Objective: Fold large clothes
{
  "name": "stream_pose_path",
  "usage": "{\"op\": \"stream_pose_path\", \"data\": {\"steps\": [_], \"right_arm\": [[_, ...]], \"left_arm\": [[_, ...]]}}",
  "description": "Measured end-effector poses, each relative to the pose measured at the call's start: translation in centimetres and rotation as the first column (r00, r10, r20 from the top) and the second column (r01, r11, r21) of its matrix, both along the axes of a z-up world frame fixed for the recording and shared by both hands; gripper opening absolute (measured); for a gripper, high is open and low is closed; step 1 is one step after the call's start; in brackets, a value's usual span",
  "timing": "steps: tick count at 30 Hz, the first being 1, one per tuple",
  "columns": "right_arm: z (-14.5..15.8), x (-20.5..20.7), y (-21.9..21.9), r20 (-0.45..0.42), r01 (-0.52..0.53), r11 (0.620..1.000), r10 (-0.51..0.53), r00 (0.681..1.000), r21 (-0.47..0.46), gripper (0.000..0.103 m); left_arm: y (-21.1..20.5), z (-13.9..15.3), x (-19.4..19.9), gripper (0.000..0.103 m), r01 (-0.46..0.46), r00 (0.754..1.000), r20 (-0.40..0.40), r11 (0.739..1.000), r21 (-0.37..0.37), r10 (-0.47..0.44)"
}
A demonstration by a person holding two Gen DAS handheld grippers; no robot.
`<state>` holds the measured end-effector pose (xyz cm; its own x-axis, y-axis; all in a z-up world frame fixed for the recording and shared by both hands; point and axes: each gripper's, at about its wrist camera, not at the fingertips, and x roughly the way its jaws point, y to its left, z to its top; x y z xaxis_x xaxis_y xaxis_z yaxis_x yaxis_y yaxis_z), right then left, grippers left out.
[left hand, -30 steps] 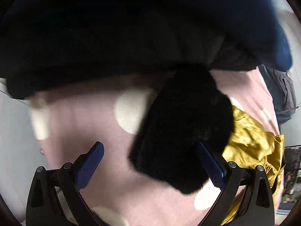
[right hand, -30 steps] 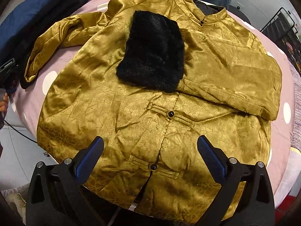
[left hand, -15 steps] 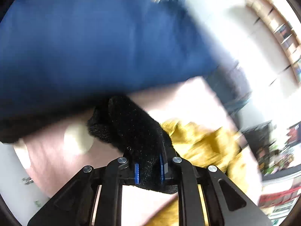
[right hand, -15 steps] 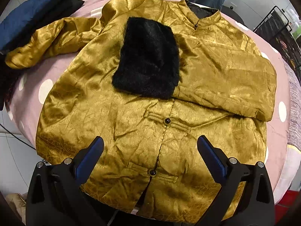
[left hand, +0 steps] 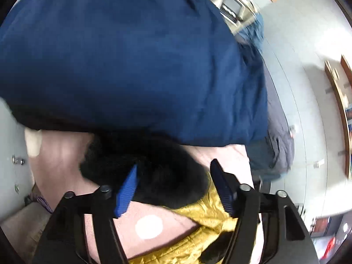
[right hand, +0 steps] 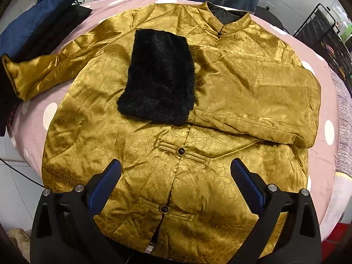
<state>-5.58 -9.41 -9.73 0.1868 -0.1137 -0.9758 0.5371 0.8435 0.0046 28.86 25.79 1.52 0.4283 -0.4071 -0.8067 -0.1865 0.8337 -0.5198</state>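
Crinkled gold satin jacket (right hand: 220, 101), black fur cuff (right hand: 158, 77)

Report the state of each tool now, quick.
Left tool: jaws opening, black fur cuff between them, not pinched.
Right tool: open, empty, above the gold jacket.

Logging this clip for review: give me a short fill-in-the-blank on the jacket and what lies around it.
1. The fur cuff lying on the jacket's chest is ____ in colour.
2. The gold jacket lies on a pink cloth patterned with white ____.
3. The folded garment at the table's far left is ____.
4. Nothing sits between the fingers of the right gripper, so it is ____.

Missing words: black; dots; blue; open
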Motion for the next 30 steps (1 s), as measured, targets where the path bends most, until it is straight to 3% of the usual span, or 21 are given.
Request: {"op": "stream_pose_path", "data": {"steps": [1, 3, 5, 6, 9, 14, 18, 20, 24, 25, 27, 28, 29, 30], "right_arm": [[0.0, -0.1, -0.1, -0.001, 0.001, 1.000, -0.001, 1.000, -0.002, 0.097], [-0.1, -0.1, -0.2, -0.006, 0.002, 1.000, -0.002, 1.000, -0.003, 0.097], [-0.4, -0.1, -0.3, -0.011, 0.008, 1.000, -0.008, 1.000, 0.003, 0.097], [-0.5, -0.1, -0.4, -0.013, 0.009, 1.000, -0.009, 1.000, 0.006, 0.097], [-1.0, 0.3, -0.3, -0.023, 0.002, 1.000, -0.002, 1.000, 0.014, 0.097], [-1.3, 1.8, 0.6, -0.041, -0.038, 0.999, 0.039, 0.998, 0.010, 0.097], [-1.6, 2.8, 1.4, -0.060, -0.072, 0.997, 0.072, 0.996, 0.002, 0.097], [-1.6, 3.2, 1.7, -0.066, -0.079, 0.997, 0.078, 0.995, -0.001, 0.097], [-1.5, 3.7, 2.2, -0.075, -0.093, 0.996, 0.092, 0.993, -0.014, 0.097], [-1.5, 3.7, 2.2, -0.077, -0.095, 0.995, 0.094, 0.993, -0.016, 0.097], [-1.4, 3.8, 2.3, -0.070, -0.094, 0.995, 0.093, 0.993, -0.017, 0.097], [-1.3, 3.8, 2.3, -0.065, -0.091, 0.996, 0.090, 0.994, -0.017, 0.097], [-1.2, 3.7, 2.2, -0.061, -0.089, 0.996, 0.088, 0.994, -0.017, 0.097], [-1.1, 3.6, 2.1, -0.056, -0.087, 0.996, 0.086, 0.995, -0.017, 0.097]], "left_arm": [[0.6, 0.4, -0.8, 0.073, -0.020, 0.999, 0.045, 0.999, 0.029, 0.018], [1.3, 2.4, -2.7, 0.089, -0.040, 0.978, 0.209, 0.985, 0.169, 0.004], [1.6, 3.7, -4.3, 0.094, -0.034, 0.941, 0.330, 0.949, 0.313, -0.076], [1.6, 3.7, -4.7, 0.096, -0.006, 0.928, 0.347, 0.928, 0.373, -0.134], [1.7, 2.0, -4.5, 0.096, 0.126, 0.918, 0.276, 0.867, 0.481, -0.286], [4.4, -4.0, -5.5, 0.096, 0.206, 0.922, 0.159, 0.797, 0.568, -0.352], [5.3, -8.7, -5.7, 0.096, 0.250, 0.926, 0.090, 0.774, 0.582, -0.367], [5.0, -10.4, -5.2, 0.096, 0.280, 0.916, 0.072, 0.755, 0.593, -0.395], [2.6, -12.4, -3.5, 0.094, 0.350, 0.871, 0.058, 0.697, 0.626, -0.489], [1.7, -12.5, -3.0, 0.090, 0.379, 0.858, 0.042, 0.687, 0.620, -0.512], [0.0, -12.7, -2.2, 0.048, 0.447, 0.835, -0.014, 0.664, 0.600, -0.550], [-0.9, -12.5, -1.8, 0.039, 0.471, 0.830, -0.057, 0.644, 0.603, -0.555], [-1.6, -11.9, -1.5, 0.020, 0.485, 0.829, -0.074, 0.645, 0.591, -0.555], [-2.0, -10.7, -1.3, 0.013, 0.487, 0.831, -0.061, 0.671, 0.560, -0.553]]}}
